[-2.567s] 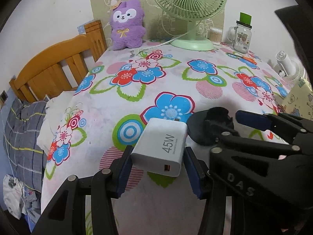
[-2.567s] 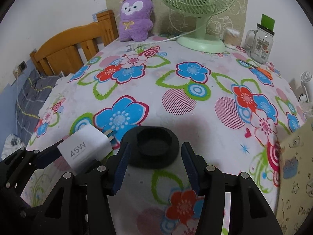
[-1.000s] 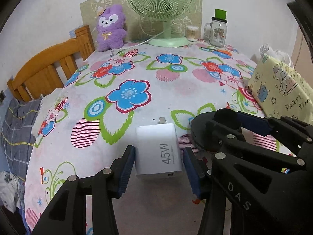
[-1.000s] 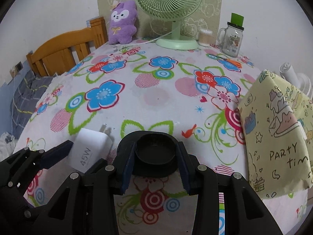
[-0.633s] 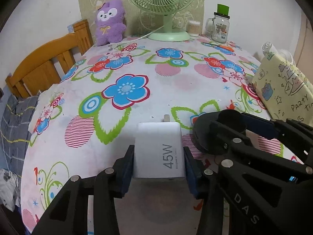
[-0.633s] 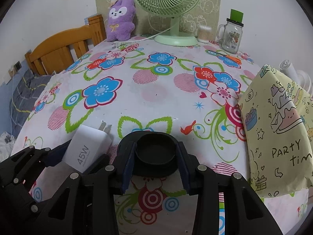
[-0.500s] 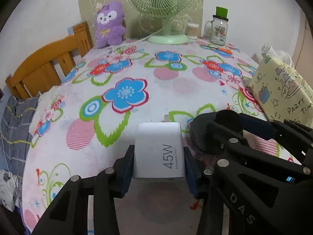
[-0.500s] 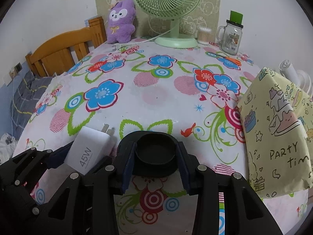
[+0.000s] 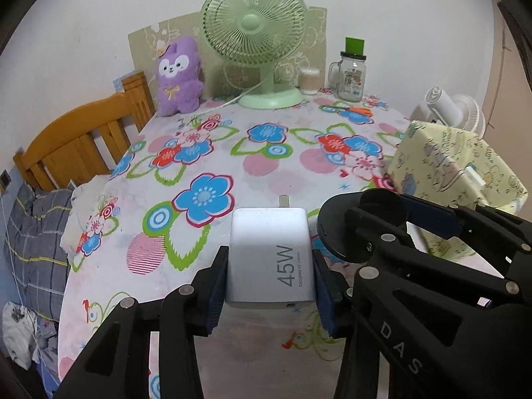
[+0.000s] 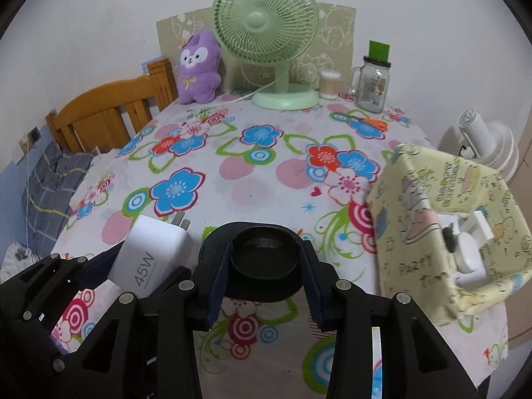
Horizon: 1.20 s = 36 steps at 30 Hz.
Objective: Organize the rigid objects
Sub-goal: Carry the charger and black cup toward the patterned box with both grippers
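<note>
Two rigid items are in hand, both carried above the near edge of the tabletop point(image 9: 266, 179). We find the white charger point(image 9: 271, 256) clamped flat between the blue pads of the left gripper point(image 9: 270, 286), prongs pointing away from us. The black round holder point(image 10: 264, 259) sits pinched across its raised cup by the right gripper point(image 10: 264, 279), its wide base projecting below the pads.

We judge the likely destination to be the yellow patterned box point(image 10: 445, 232) at the right edge, which already holds white items.

Risks noted:
- The two grippers travel just beside each other; the holder's base could strike the charger and twist it out of the pads.
- The charger's smooth sides give little purchase, so a tilt may let it slide.
- The box walls look soft and leaning; a gripper catching the rim could collapse or drag it.
</note>
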Each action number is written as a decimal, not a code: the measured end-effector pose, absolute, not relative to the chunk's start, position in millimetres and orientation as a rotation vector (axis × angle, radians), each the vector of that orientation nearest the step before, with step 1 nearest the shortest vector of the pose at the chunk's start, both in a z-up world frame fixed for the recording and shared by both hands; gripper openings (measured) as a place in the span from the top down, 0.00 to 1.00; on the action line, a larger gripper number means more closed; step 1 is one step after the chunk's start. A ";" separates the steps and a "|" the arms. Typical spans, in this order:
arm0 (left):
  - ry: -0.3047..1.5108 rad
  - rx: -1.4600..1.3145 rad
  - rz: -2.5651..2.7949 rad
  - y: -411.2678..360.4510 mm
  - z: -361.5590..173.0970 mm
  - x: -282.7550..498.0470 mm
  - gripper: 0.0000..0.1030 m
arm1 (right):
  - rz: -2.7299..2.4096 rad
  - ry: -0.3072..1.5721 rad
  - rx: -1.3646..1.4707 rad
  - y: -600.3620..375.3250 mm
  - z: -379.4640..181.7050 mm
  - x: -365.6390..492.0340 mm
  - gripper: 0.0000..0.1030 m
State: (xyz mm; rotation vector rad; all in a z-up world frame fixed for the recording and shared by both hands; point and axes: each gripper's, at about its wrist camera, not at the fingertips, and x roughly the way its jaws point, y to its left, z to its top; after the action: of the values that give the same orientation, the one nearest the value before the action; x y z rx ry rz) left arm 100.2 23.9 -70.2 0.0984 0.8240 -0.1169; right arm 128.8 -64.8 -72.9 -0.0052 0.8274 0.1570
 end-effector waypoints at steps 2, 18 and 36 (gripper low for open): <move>0.818 0.099 -0.121 19.3 -65.6 97.7 0.54 | 0.151 0.821 -0.002 -70.6 -67.2 125.1 0.57; 0.775 0.110 -0.147 -19.8 -32.9 82.8 0.54 | 0.125 0.780 0.002 -111.0 -32.9 106.3 0.57; 0.742 0.155 -0.230 -77.6 -19.1 91.6 0.54 | 0.049 0.748 0.034 -170.7 -19.9 110.6 0.57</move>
State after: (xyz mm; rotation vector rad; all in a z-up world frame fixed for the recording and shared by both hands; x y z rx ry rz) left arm 91.6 -77.6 -19.1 0.1547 0.7421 -0.2303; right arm 110.6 -170.7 -19.9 0.0341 0.7483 0.0493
